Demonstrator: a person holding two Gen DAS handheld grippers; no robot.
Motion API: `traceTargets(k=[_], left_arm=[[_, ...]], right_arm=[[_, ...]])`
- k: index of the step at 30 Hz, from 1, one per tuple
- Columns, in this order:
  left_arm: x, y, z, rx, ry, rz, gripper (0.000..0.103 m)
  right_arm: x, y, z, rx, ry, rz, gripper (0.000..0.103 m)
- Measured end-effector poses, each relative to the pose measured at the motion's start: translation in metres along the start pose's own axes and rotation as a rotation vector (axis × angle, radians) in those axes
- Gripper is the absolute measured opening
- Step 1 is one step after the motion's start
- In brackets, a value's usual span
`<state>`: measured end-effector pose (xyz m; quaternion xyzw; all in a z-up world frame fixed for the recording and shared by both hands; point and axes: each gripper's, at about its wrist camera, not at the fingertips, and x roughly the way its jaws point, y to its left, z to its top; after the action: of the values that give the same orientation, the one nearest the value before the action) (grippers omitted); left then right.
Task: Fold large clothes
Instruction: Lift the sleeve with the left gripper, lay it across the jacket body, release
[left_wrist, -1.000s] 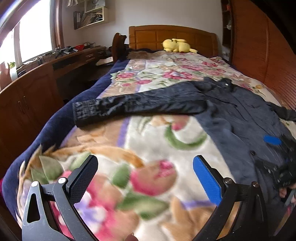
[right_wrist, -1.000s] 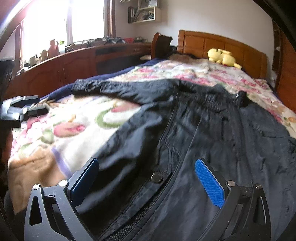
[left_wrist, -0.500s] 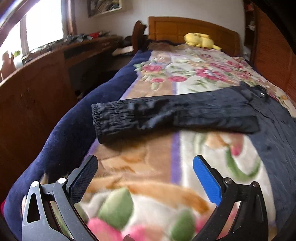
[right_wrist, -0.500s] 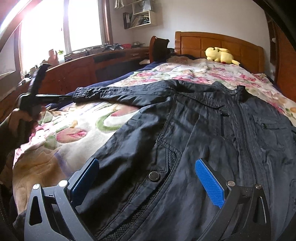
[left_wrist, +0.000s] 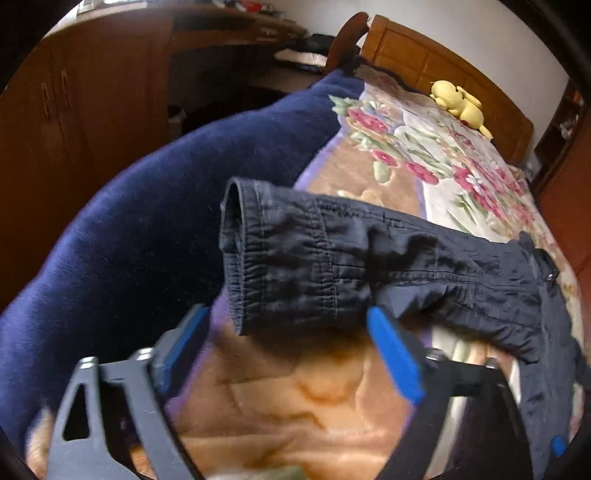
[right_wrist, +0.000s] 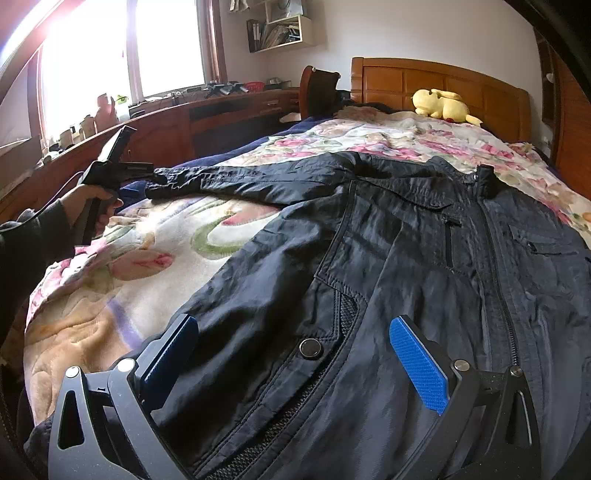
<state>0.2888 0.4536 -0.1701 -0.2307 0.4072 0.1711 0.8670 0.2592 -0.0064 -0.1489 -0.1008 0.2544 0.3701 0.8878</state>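
A large dark jacket lies spread, front up, on the flowered blanket of a bed. Its sleeve stretches out to the bed's left side and ends in an elastic cuff. My left gripper is at that cuff with its jaws closing; the cuff's near edge lies between the tips, the right pad close against it and the left pad apart. From the right wrist view a hand holds that left gripper by the cuff. My right gripper stands open over the jacket's hem near a snap button.
A dark blue cover hangs over the bed's left edge. A wooden desk and cabinets run along the left wall under a bright window. A yellow plush toy lies by the wooden headboard. A wooden wardrobe stands at the right.
The left gripper has travelled along the bed to the sleeve's cuff, dipped and rolled, and its jaws have narrowed. The right gripper has stayed over the jacket's hem.
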Motion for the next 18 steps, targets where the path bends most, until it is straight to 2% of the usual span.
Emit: traceTargets(k=[1, 3, 4, 7, 11, 14, 18], left_arm=[[0.003, 0.001, -0.001, -0.011, 0.006, -0.007, 0.072], [0.007, 0.001, -0.003, -0.015, 0.0, 0.003, 0.068], [0.009, 0.001, -0.003, -0.015, 0.0, -0.003, 0.061], [0.013, -0.003, -0.003, -0.01, 0.002, -0.063, 0.029], [0.005, -0.032, -0.002, 0.068, -0.019, -0.003, 0.024], [-0.017, -0.057, 0.0, 0.109, -0.071, -0.019, 0.023], [-0.06, -0.115, -0.005, 0.223, -0.127, -0.069, 0.022]], right_arm=[[0.0, 0.0, 0.0, 0.0, 0.001, 0.001, 0.103], [0.0, -0.001, 0.0, 0.002, 0.002, 0.003, 0.103], [0.0, -0.001, 0.0, 0.002, 0.002, 0.004, 0.103], [0.0, -0.001, 0.0, 0.002, 0.002, 0.004, 0.103], [0.001, 0.003, -0.001, -0.018, 0.001, -0.005, 0.103], [0.0, 0.003, -0.001, -0.016, -0.001, -0.006, 0.103], [-0.002, -0.007, -0.001, 0.028, 0.012, -0.001, 0.103]])
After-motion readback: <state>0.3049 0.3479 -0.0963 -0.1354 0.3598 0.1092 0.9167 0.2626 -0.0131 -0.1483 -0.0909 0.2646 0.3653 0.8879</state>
